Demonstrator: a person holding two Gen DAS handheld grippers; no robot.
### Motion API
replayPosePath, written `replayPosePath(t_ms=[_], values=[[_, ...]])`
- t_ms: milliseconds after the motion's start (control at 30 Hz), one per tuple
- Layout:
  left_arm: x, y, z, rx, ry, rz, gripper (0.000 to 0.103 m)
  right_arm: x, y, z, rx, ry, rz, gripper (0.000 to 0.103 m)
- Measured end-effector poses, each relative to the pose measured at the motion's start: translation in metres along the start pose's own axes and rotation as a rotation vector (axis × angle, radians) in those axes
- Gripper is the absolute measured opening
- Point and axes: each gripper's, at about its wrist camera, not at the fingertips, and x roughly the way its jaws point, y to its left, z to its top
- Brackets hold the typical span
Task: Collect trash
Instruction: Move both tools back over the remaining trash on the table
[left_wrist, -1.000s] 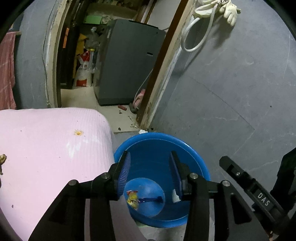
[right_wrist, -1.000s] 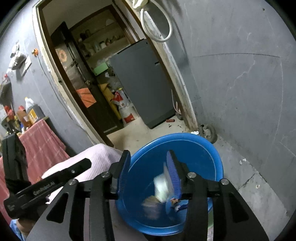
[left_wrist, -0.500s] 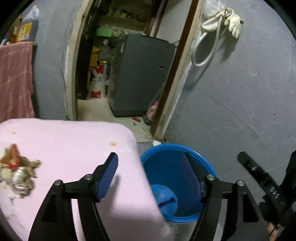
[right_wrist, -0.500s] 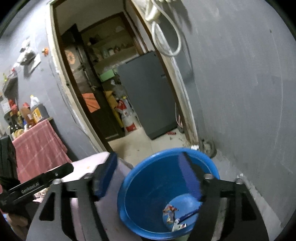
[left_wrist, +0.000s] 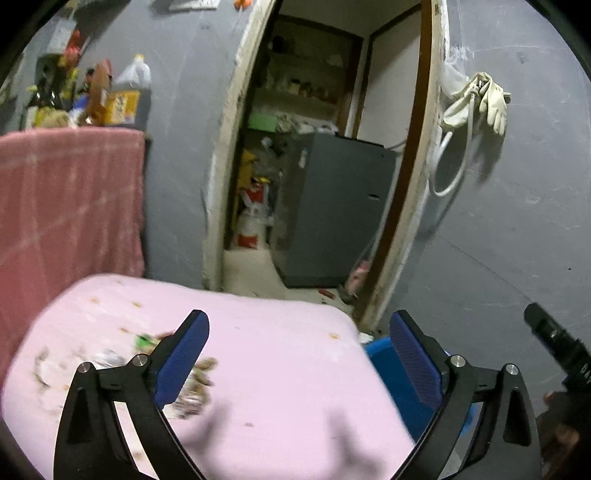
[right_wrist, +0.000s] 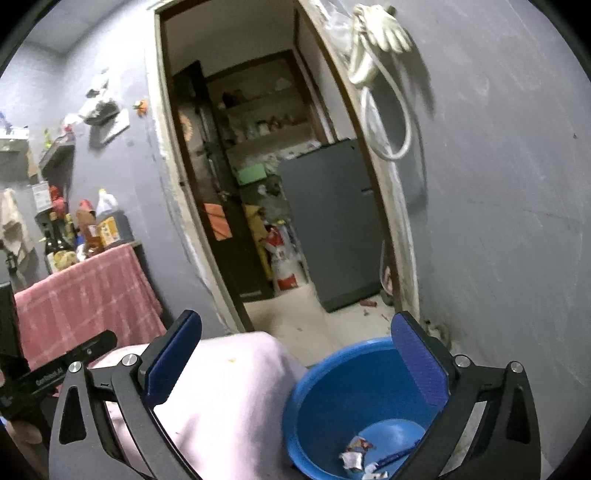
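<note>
Hovering both grippers over the pink cloth-covered bench (left_wrist: 280, 369), jaws wide apart on each and nothing in them. Left gripper (left_wrist: 299, 354) points across the bench top; the heap of crumpled wrappers and scraps (left_wrist: 177, 376) lies toward the bench's left edge, partly behind my left blue pad, blurred so I can't tell single pieces apart. A few small orange crumbs (left_wrist: 334, 336) dot the cloth near the far right corner. Right gripper (right_wrist: 295, 354) looks over the bench's right edge down at the round blue plastic tub (right_wrist: 332, 398) on the floor, just beside the bench. Inside the tub: a smaller blue scoop (right_wrist: 395, 439) plus some crumpled wrappers (right_wrist: 356, 452) on the bottom.

My read on progress: partly done. Some trash is already in the tub, but the heap on the bench is untouched and makes up most of what's left, crumbs too. Neither gripper is carrying anything. I'd say the next grab goes to the left gripper since it's nearest the heap; loose foil bits look light and likely to slip or scatter when pinched.
</note>
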Motion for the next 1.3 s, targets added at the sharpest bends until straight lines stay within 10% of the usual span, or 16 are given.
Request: replayPosePath(t_ms=[533,1300], values=[[-0.061,0.091,0.009,0.024,-0.139,0.179,0.096,-0.006,0.106,0.001,-0.165,-0.113,0.144,0.103],[-0.057,0.185,-0.045,0.052,0.016,0.204,0.096,0.058,0.186,-0.059,-0.268,0.104,0.267,0.103]])
